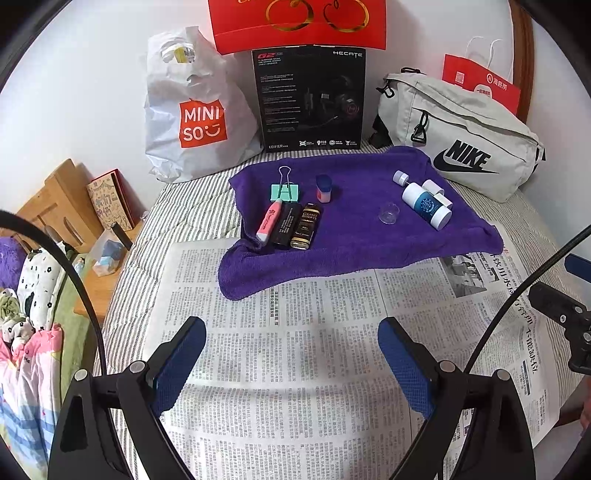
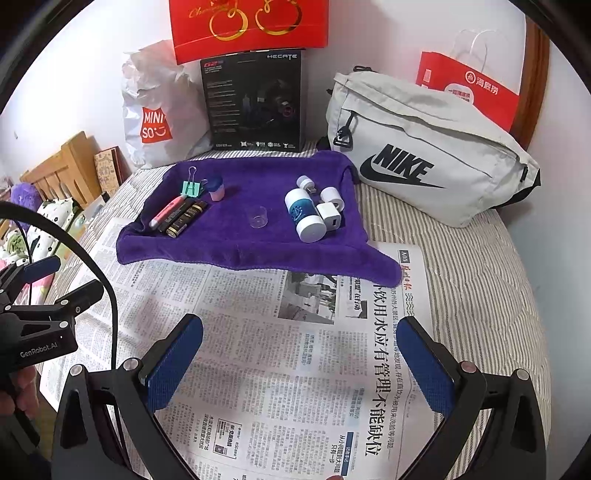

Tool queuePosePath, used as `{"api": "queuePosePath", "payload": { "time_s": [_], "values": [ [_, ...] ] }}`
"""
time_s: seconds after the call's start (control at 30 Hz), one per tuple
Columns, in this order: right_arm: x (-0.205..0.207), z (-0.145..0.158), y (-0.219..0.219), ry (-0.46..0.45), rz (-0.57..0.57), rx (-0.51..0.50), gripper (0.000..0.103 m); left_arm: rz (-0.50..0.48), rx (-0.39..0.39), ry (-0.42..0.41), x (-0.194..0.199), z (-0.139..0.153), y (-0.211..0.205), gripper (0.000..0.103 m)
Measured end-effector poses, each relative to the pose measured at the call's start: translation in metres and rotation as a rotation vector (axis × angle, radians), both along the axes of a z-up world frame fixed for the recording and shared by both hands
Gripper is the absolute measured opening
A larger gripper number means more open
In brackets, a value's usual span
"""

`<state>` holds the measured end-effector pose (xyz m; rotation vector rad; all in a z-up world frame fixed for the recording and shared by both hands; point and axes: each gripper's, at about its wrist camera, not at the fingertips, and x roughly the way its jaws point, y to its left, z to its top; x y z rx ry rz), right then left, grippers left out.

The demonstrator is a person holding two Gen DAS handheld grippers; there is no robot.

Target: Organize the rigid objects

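A purple towel (image 1: 354,236) (image 2: 240,240) lies on the bed and carries the small objects. On its left sit a green binder clip (image 1: 284,192) (image 2: 191,187), a pink marker (image 1: 269,220) (image 2: 168,211), two dark lighters (image 1: 305,226) (image 2: 183,219) and a small pink-and-blue bottle (image 1: 323,189) (image 2: 215,188). A clear cup (image 1: 388,213) (image 2: 258,216) stands mid-towel. On the right lie a white-and-blue bottle (image 1: 426,206) (image 2: 304,215), a white charger (image 2: 330,218) and small white pieces (image 1: 400,178). My left gripper (image 1: 291,369) and right gripper (image 2: 306,365) hang open over the newspaper, holding nothing.
Newspaper (image 1: 295,369) (image 2: 277,369) covers the striped bedding in front. Against the wall stand a white Miniso bag (image 1: 192,110), a black headset box (image 1: 310,99), a red box (image 1: 295,22), a grey Nike bag (image 1: 461,136) (image 2: 424,147) and a red paper bag (image 2: 476,88). A wooden nightstand (image 1: 62,199) stands left.
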<state>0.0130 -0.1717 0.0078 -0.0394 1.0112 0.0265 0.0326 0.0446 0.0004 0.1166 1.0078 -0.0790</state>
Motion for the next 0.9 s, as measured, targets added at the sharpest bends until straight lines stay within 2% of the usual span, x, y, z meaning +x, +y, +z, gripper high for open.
{"api": "queuePosePath", "payload": {
  "time_s": [0.9],
  "values": [
    [-0.0001, 0.0017, 0.0000, 0.003, 0.004, -0.009, 0.103, 0.002, 0.012, 0.005, -0.0016, -0.0007, 0.0015, 0.095]
  ]
}}
